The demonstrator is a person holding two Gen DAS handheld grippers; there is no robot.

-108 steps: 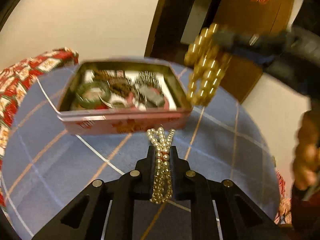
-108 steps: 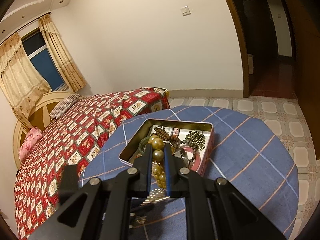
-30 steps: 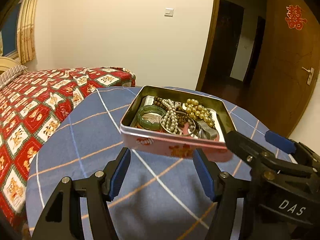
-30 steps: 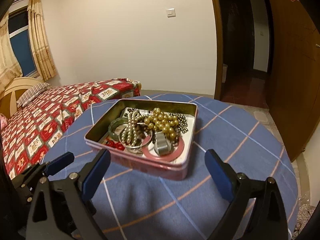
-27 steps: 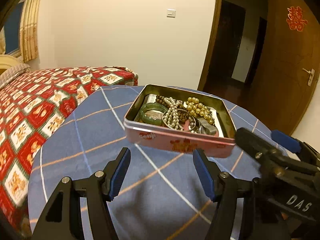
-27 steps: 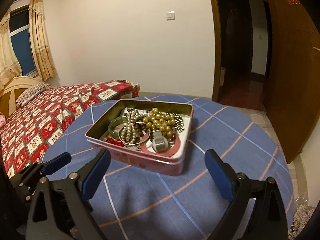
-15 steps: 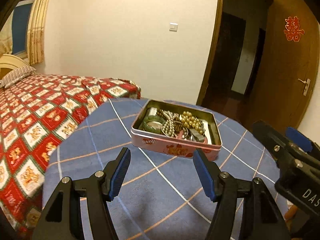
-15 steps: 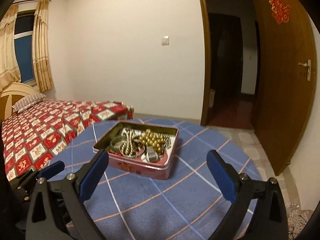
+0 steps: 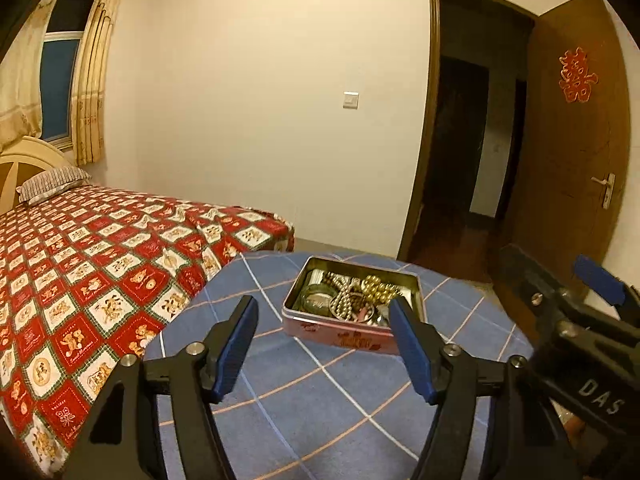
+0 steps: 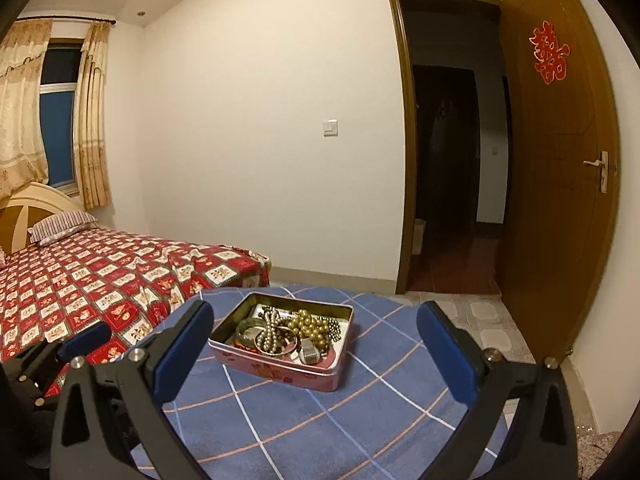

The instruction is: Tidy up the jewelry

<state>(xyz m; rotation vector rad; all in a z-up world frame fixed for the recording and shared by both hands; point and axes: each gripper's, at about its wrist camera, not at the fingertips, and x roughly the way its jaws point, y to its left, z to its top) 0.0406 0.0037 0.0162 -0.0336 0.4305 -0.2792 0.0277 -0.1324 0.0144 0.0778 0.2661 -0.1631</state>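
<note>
A pink metal tin (image 9: 340, 338) (image 10: 280, 370) stands open on the round table, holding a gold bead strand (image 9: 378, 286) (image 10: 308, 326), a pearl strand (image 10: 270, 334), a green bangle (image 9: 318, 300) and other pieces. My left gripper (image 9: 322, 301) hovers well back from the tin, its jaws opening with nothing between them. My right gripper (image 10: 315, 308) is also back from the tin, its jaws opening wide and empty. Each gripper shows at the edge of the other's view: a right finger (image 9: 598, 280), a left finger (image 10: 86, 338).
The table wears a blue checked cloth (image 9: 320, 420) (image 10: 320, 420). A bed with a red patterned cover (image 9: 100, 280) lies close on the left. A wooden door (image 10: 560, 180) stands open on the right beside a dark doorway, with tiled floor below.
Both grippers held bead strands earlier; those strands now lie in the tin. Over the last second both grippers pulled back and up, so the tin looks smaller and farther.
</note>
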